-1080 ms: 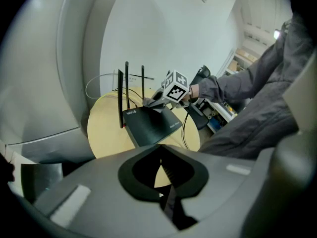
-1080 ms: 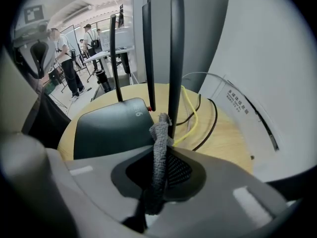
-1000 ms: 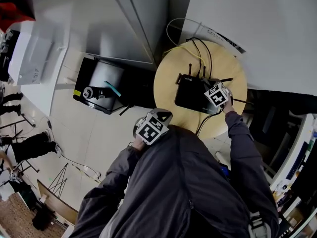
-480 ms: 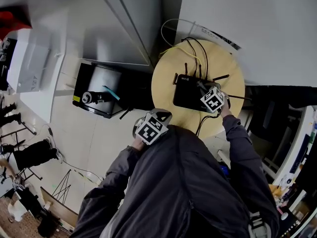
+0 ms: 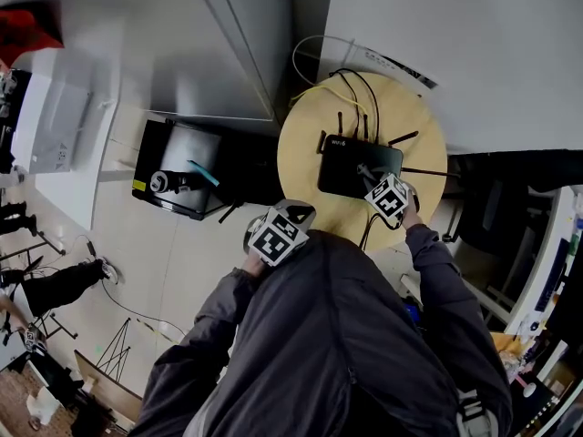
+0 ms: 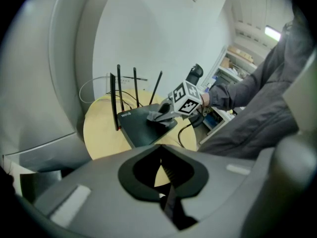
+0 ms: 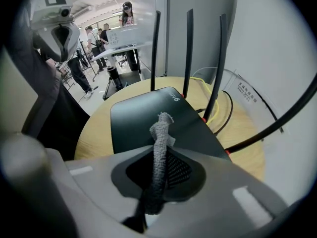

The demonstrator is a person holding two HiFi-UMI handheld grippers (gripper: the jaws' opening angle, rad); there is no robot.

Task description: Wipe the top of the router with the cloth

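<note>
A black router (image 5: 346, 164) with several upright antennas (image 7: 188, 48) lies on a round wooden table (image 5: 314, 130). My right gripper (image 5: 372, 178) is at the router's near right part and is shut on a grey cloth (image 7: 159, 138). The cloth's rolled end rests on the router's top (image 7: 138, 115). In the left gripper view the cloth (image 6: 159, 116) lies bunched on the router (image 6: 141, 129) under the right gripper's marker cube (image 6: 186, 98). My left gripper (image 5: 278, 235) hangs off the table's near left edge, close to my body. Its jaws (image 6: 161, 175) are shut with nothing in them.
Yellow and black cables (image 5: 355, 89) run from the router's far side over the table's back edge. A black box (image 5: 182, 167) with a roll and a teal tool sits on the floor to the left. People (image 7: 86, 43) stand far off by a desk.
My right gripper has slid with the cloth toward me, off the router's right part to its near edge. The left gripper has stayed put.
</note>
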